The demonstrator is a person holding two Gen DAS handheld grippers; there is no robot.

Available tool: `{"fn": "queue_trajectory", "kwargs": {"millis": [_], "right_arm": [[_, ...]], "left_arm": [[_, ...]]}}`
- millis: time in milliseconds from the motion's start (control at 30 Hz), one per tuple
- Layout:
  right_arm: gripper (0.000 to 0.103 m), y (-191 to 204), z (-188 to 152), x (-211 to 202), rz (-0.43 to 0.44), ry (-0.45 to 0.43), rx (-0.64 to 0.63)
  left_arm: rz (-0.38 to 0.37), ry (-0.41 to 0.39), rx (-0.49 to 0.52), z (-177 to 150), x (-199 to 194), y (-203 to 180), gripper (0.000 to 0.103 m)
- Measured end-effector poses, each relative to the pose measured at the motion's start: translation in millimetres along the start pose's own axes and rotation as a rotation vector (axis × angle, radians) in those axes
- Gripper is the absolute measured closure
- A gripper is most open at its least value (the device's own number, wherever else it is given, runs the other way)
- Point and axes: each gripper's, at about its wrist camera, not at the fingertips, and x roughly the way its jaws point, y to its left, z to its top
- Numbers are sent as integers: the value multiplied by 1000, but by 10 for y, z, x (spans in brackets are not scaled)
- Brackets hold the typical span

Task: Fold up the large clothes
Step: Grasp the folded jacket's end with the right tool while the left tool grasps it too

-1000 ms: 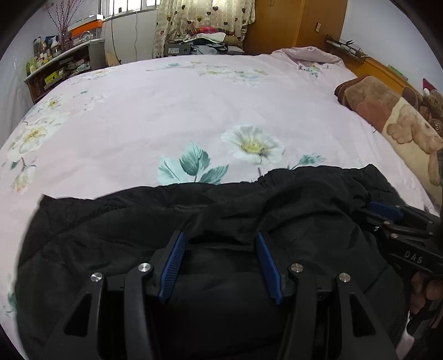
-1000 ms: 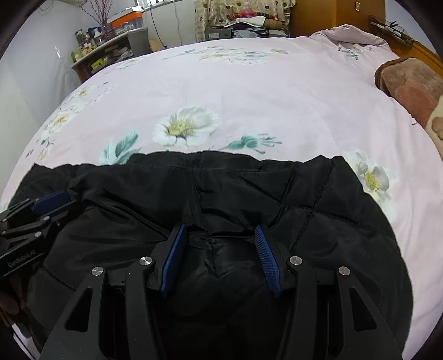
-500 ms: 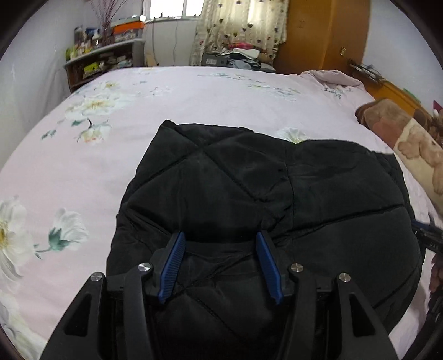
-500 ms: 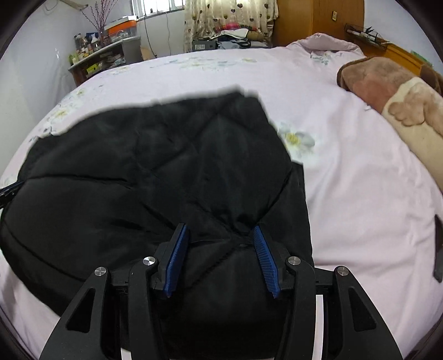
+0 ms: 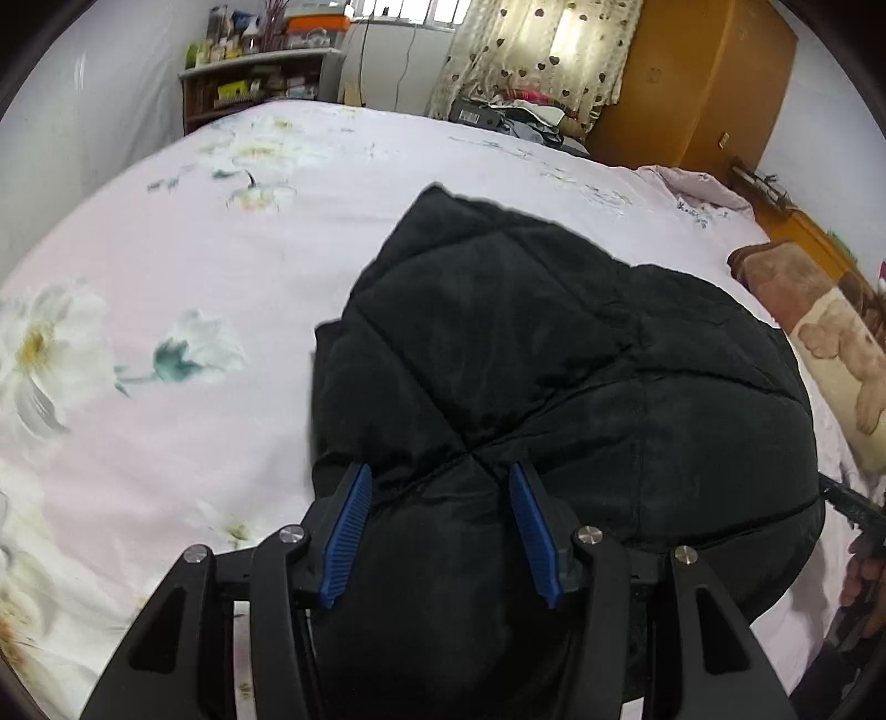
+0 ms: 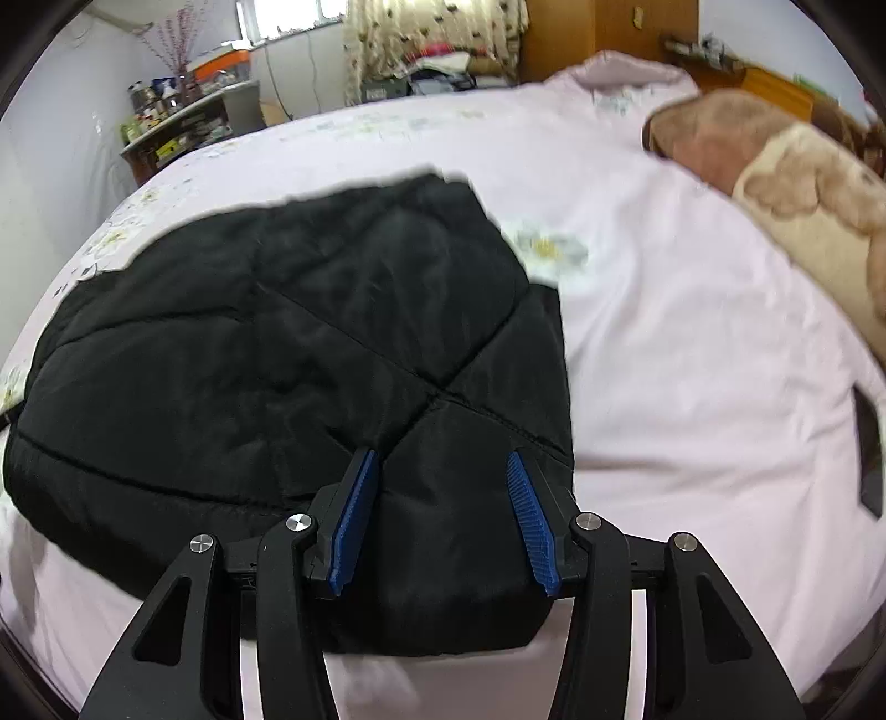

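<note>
I have the black quilted jacket (image 5: 554, 360) bunched between the blue pads of my left gripper (image 5: 440, 493); the jaws are spread wide with padded fabric filling the gap, so I cannot tell whether they are truly pinching it. My right gripper (image 6: 443, 476) stands the same way at the jacket's (image 6: 288, 354) other near corner, jaws apart with fabric between them, grip uncertain.

The jacket lies folded on the pink floral bedsheet (image 5: 166, 277). In the left wrist view it runs from my pads up toward 12 o'clock, its far corner pointing at the curtain (image 5: 537, 50), with its bulk spreading toward 3 o'clock. In the right wrist view its long axis runs from my pads out toward 9 o'clock, along the near edge of the bed.

A brown teddy-bear blanket (image 6: 786, 183) lies at 2 o'clock, well apart from the jacket. A cluttered shelf (image 6: 177, 127) stands at 10 o'clock beyond the bed.
</note>
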Motion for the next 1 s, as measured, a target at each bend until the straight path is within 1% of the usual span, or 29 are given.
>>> {"fn": "queue_trajectory", "kwargs": {"millis": [100,167,200,300,367,433,500,567,633,700,767,800,833,867,933,1000], "right_arm": [[53,10,53,64,-18,15,-8],[53,13,87,44,-25,19,-14],[53,7,96,8,-25,16,-11],[53,-57,113,-216,-8,-42,15],[53,-167,121,-303,1,-69,49],[53,-261,126,-266,17,-61,77],[53,-347,103,-120,15,-18,106],[50,-429,79,-16,49,6,151],[46,-480,57,73,58,21,171],[46,-501,68,152,76,34,175],[44,-538,93,239,97,48,185],[40,-570,103,292,108,58,192],[37,-622,120,352,128,69,208],[36,-662,106,382,153,76,226],[30,-770,106,490,220,102,273],[30,-817,121,558,262,115,281]], "left_arm": [[10,3,17,34,-8,-51,49],[5,3,13,62,-83,-48,50],[4,-12,10,84,-158,-33,50],[27,-74,-20,131,-356,120,50],[26,-78,-62,146,-372,282,50],[23,-40,-95,164,-249,376,50],[0,12,-115,120,-51,443,49],[-19,39,-119,73,87,466,48],[-37,45,-125,74,172,452,47],[-56,54,-137,97,275,444,47],[-68,62,-141,114,339,435,42],[-67,64,-143,113,373,439,40],[-71,66,-149,108,393,449,38],[-80,68,-161,91,400,483,36],[-107,75,-190,73,413,520,36],[-132,81,-213,48,429,544,36]]}}
